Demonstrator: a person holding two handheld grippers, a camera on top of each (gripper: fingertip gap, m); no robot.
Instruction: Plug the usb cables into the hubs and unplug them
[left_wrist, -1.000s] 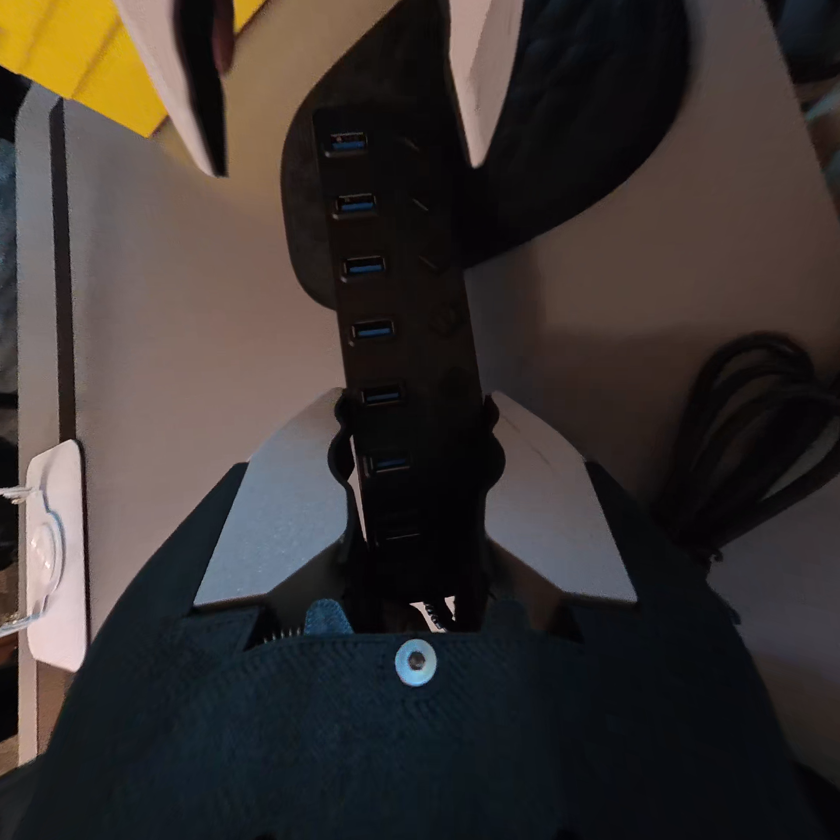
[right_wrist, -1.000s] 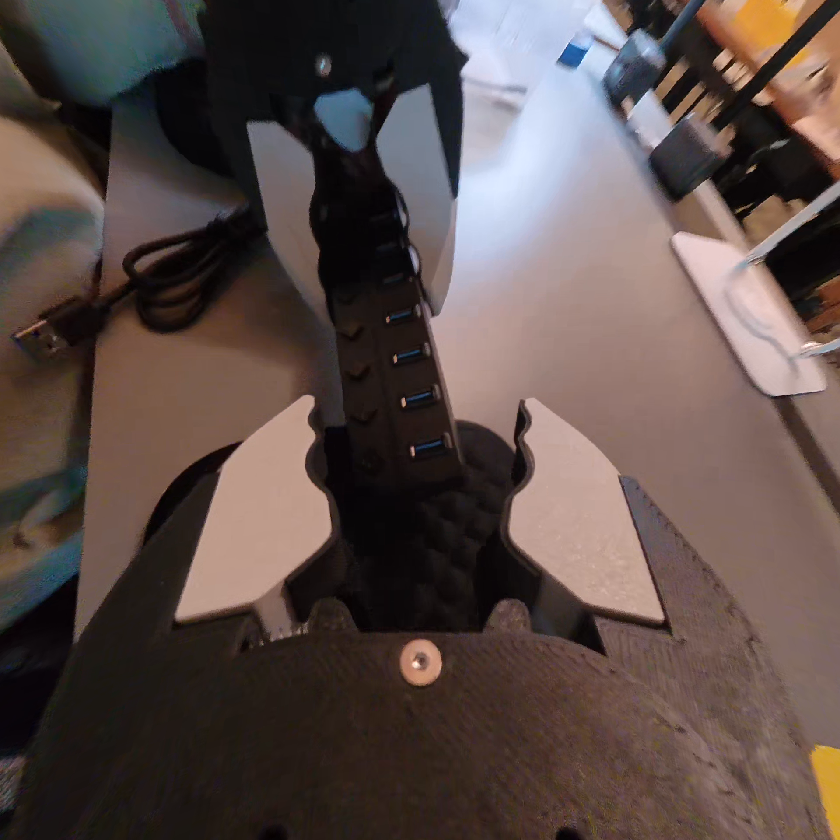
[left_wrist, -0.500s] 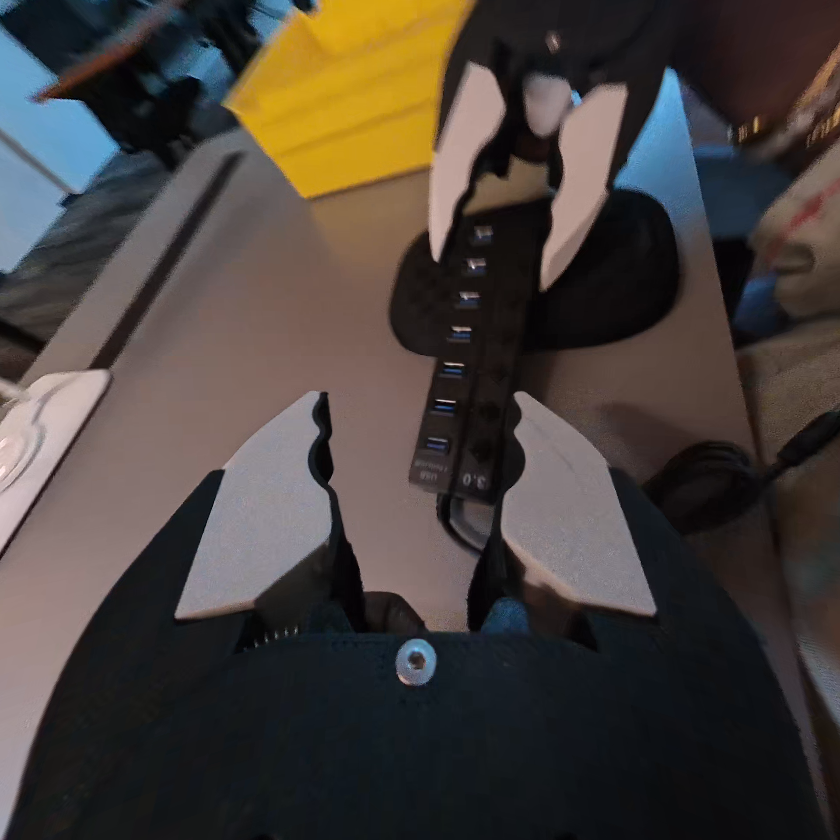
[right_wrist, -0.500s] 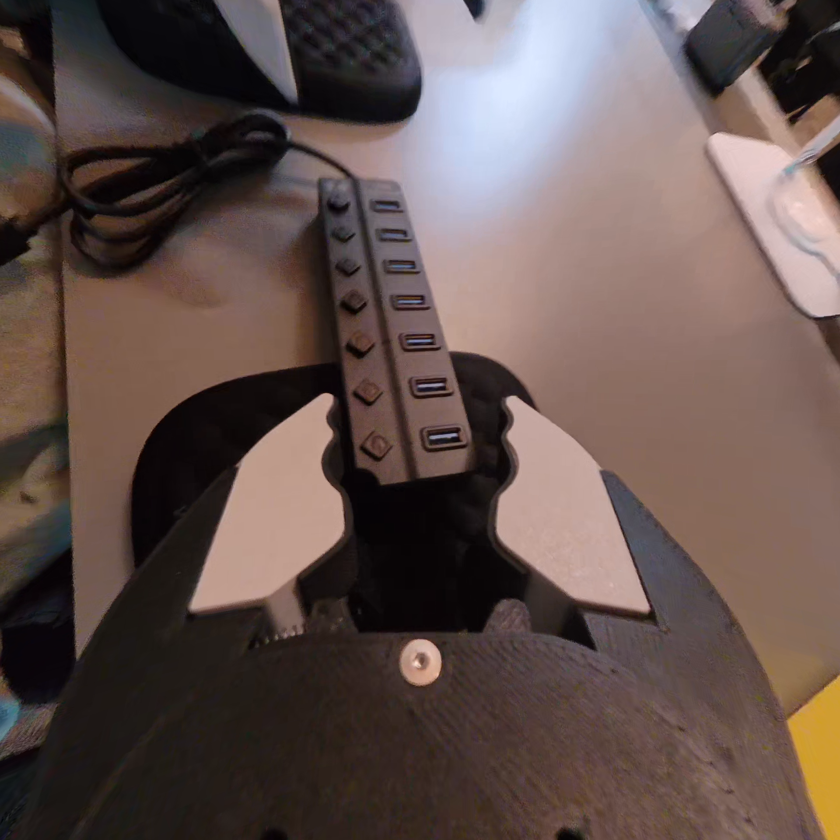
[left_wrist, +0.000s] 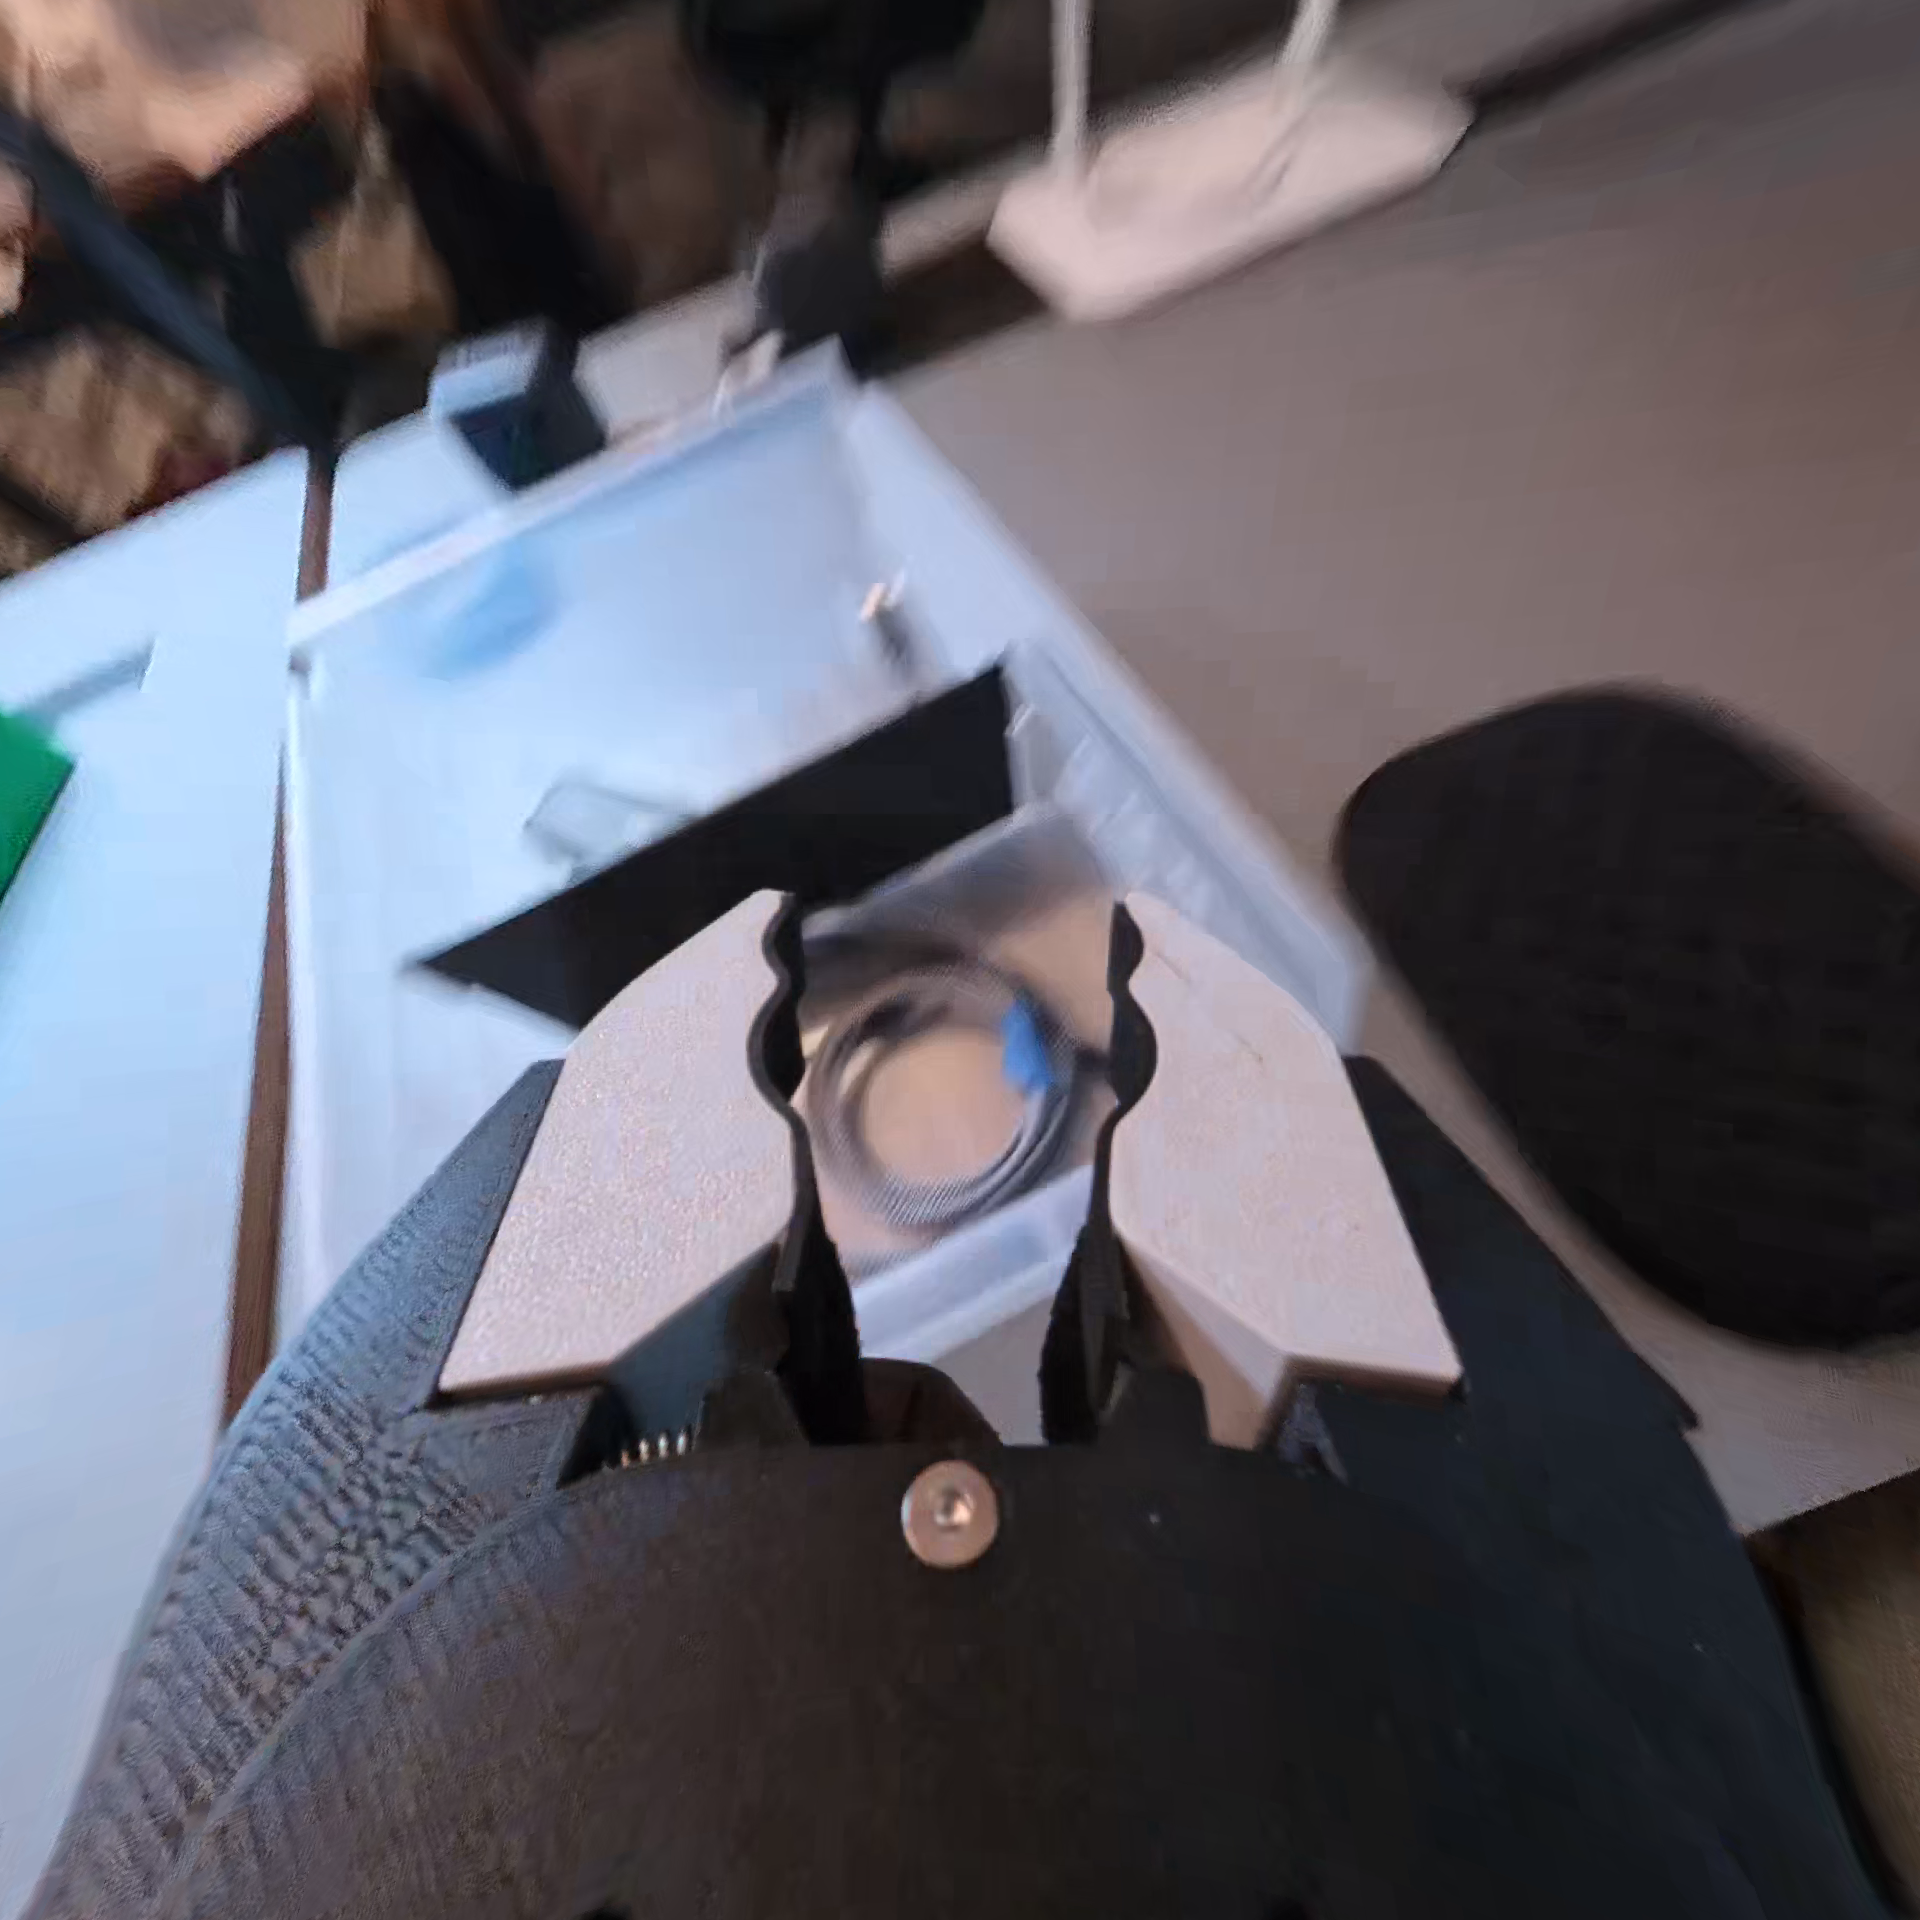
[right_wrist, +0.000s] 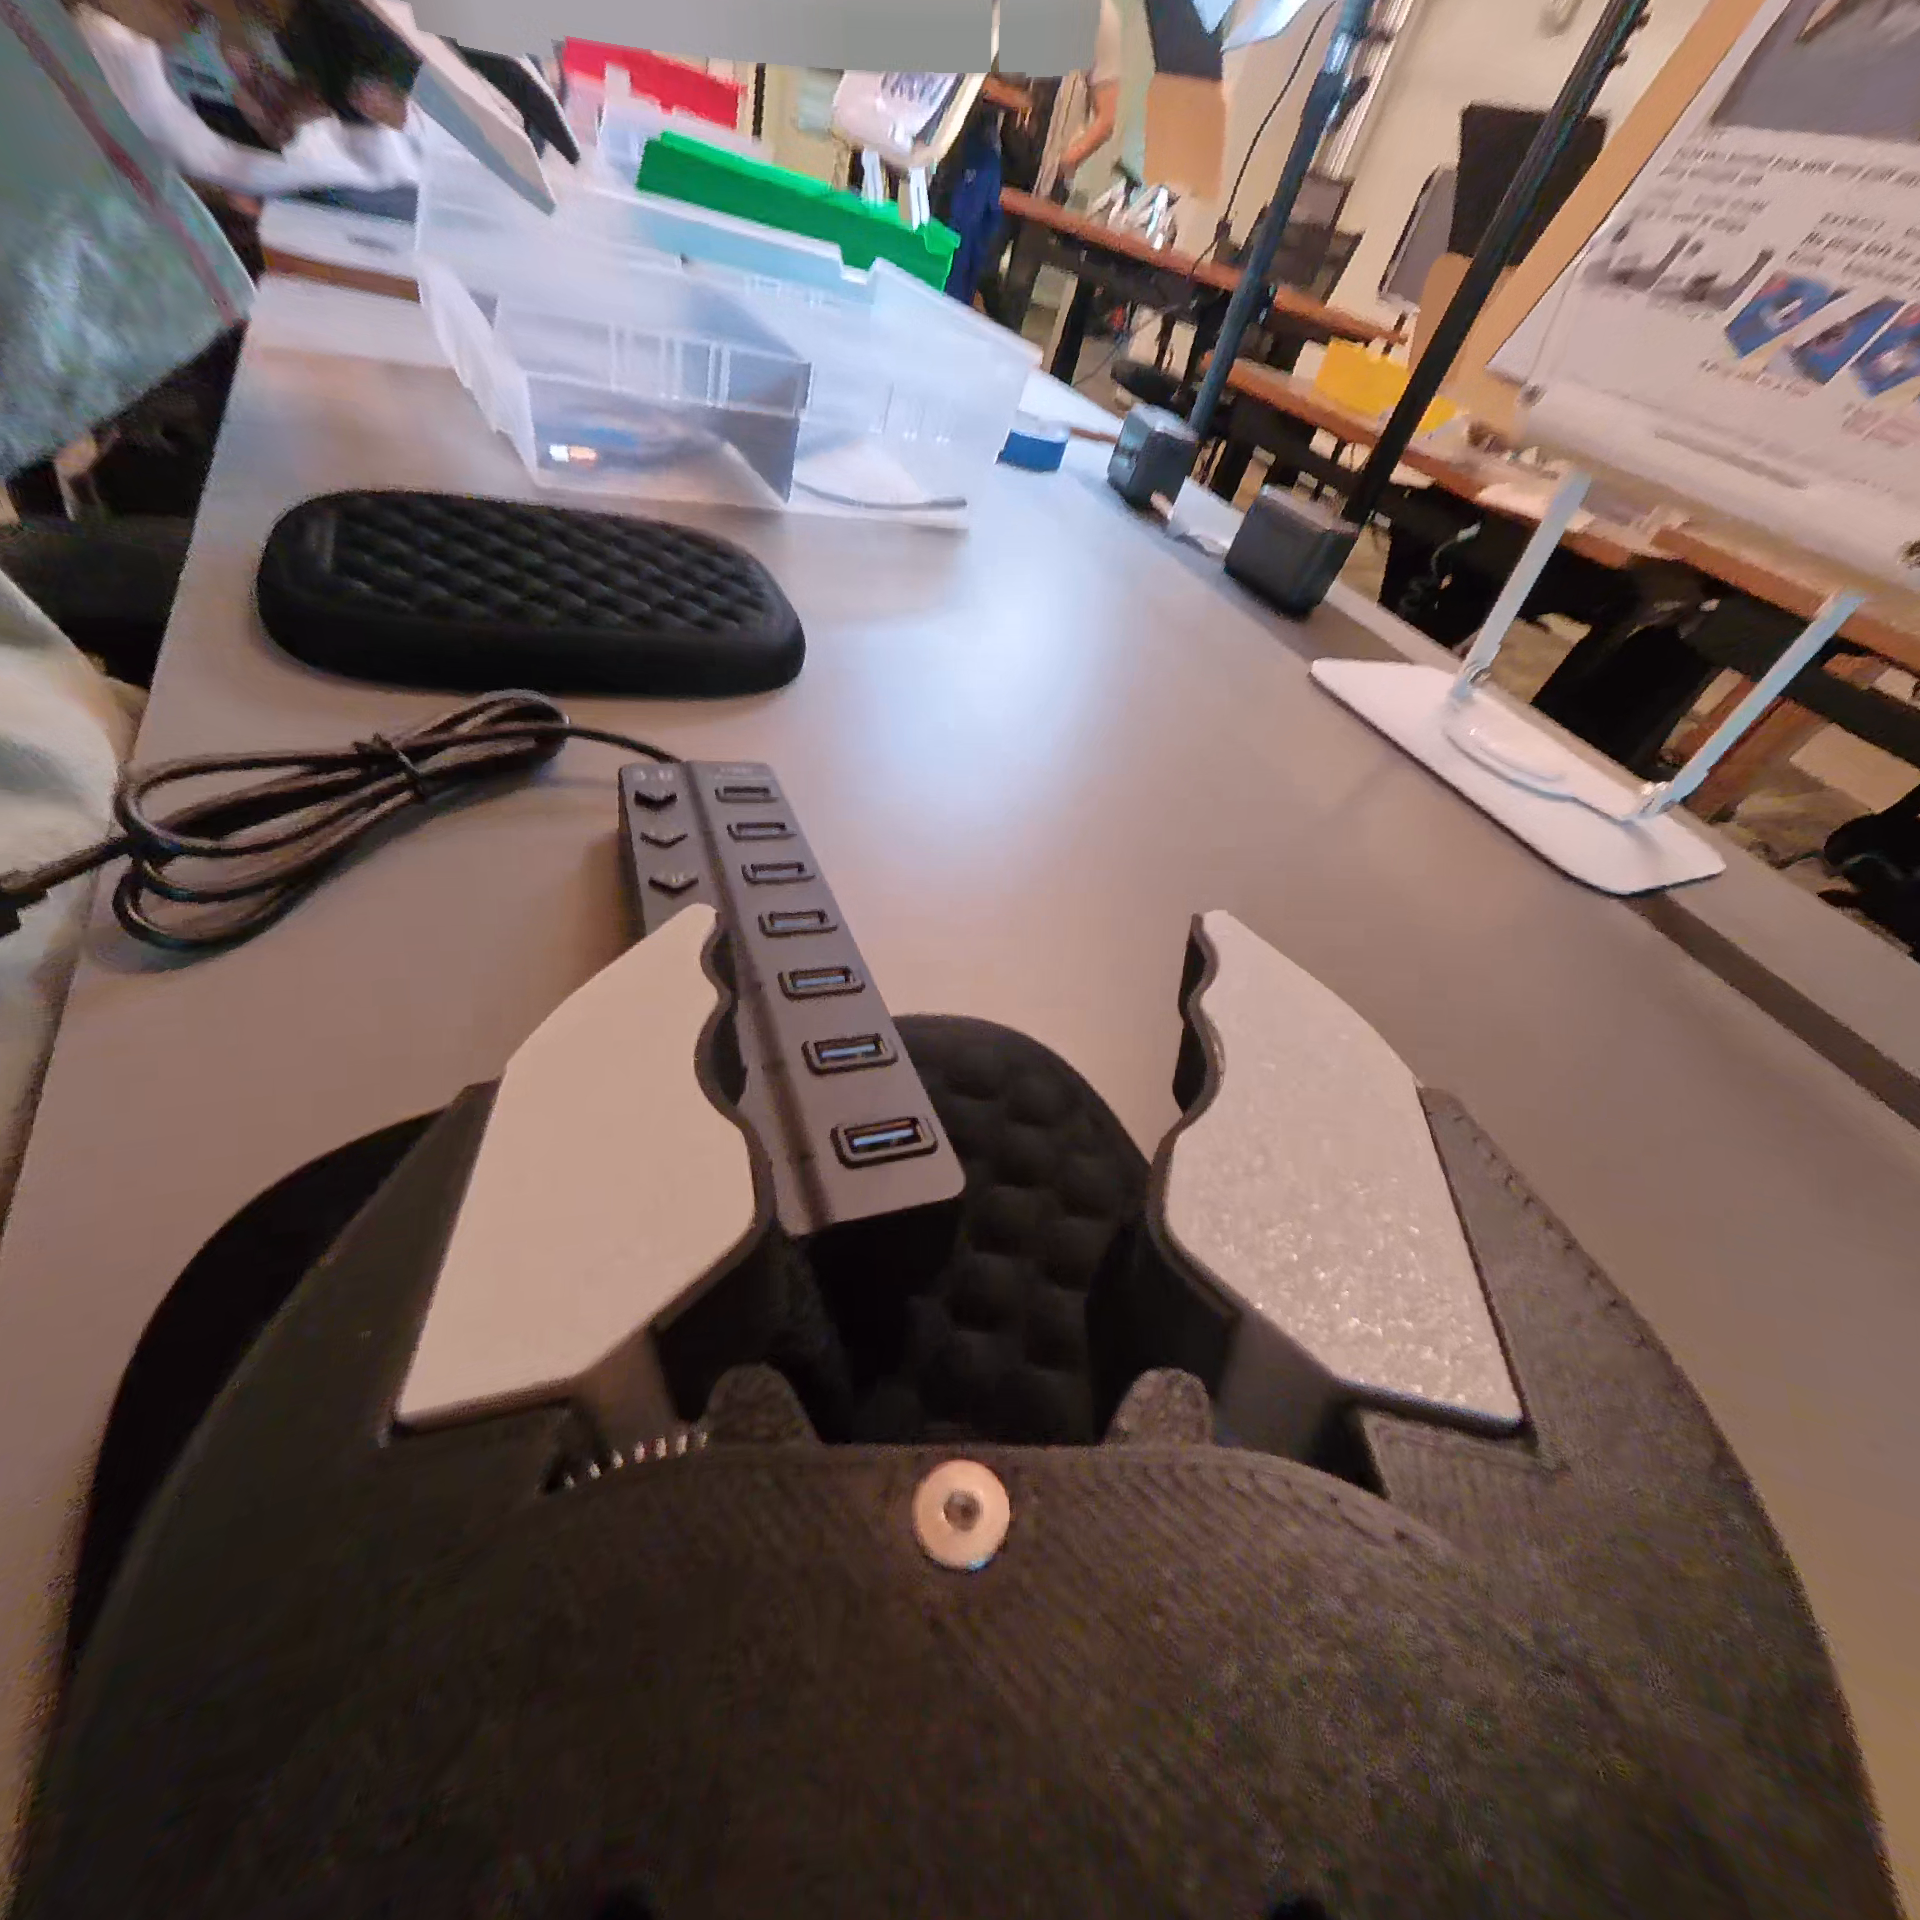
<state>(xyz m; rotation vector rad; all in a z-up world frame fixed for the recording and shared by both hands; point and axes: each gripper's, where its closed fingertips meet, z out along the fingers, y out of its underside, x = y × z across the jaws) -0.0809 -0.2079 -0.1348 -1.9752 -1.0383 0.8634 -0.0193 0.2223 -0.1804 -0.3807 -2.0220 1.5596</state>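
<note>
A long black USB hub (right_wrist: 831, 1049) with a row of ports lies on the grey table (right_wrist: 1091, 748), its near end resting on a black quilted pad (right_wrist: 1018, 1195). My right gripper (right_wrist: 956, 925) is open. The hub's near end lies between its fingers, close to the left one. The hub's own black cable (right_wrist: 312, 790) is bundled at the left. My left gripper (left_wrist: 951, 914) is open and empty over a clear plastic bin (left_wrist: 1174, 831). A coiled cable with a blue plug (left_wrist: 935, 1122) lies in a shiny bag in the bin. This view is blurred.
A second black pad (right_wrist: 520, 592) lies beyond the hub and also shows in the left wrist view (left_wrist: 1662, 997). Clear bins (right_wrist: 727, 353) with a green lid (right_wrist: 790, 197) stand behind it. A white stand base (right_wrist: 1507, 769) and dark blocks (right_wrist: 1288, 540) are at the right. Some 45 cm of space lies between my two pairs of fingers.
My left gripper let go of the hub, opened, and swung away to the clear bin. My right gripper opened wider and tilted up. The hub now lies on the table and pad.
</note>
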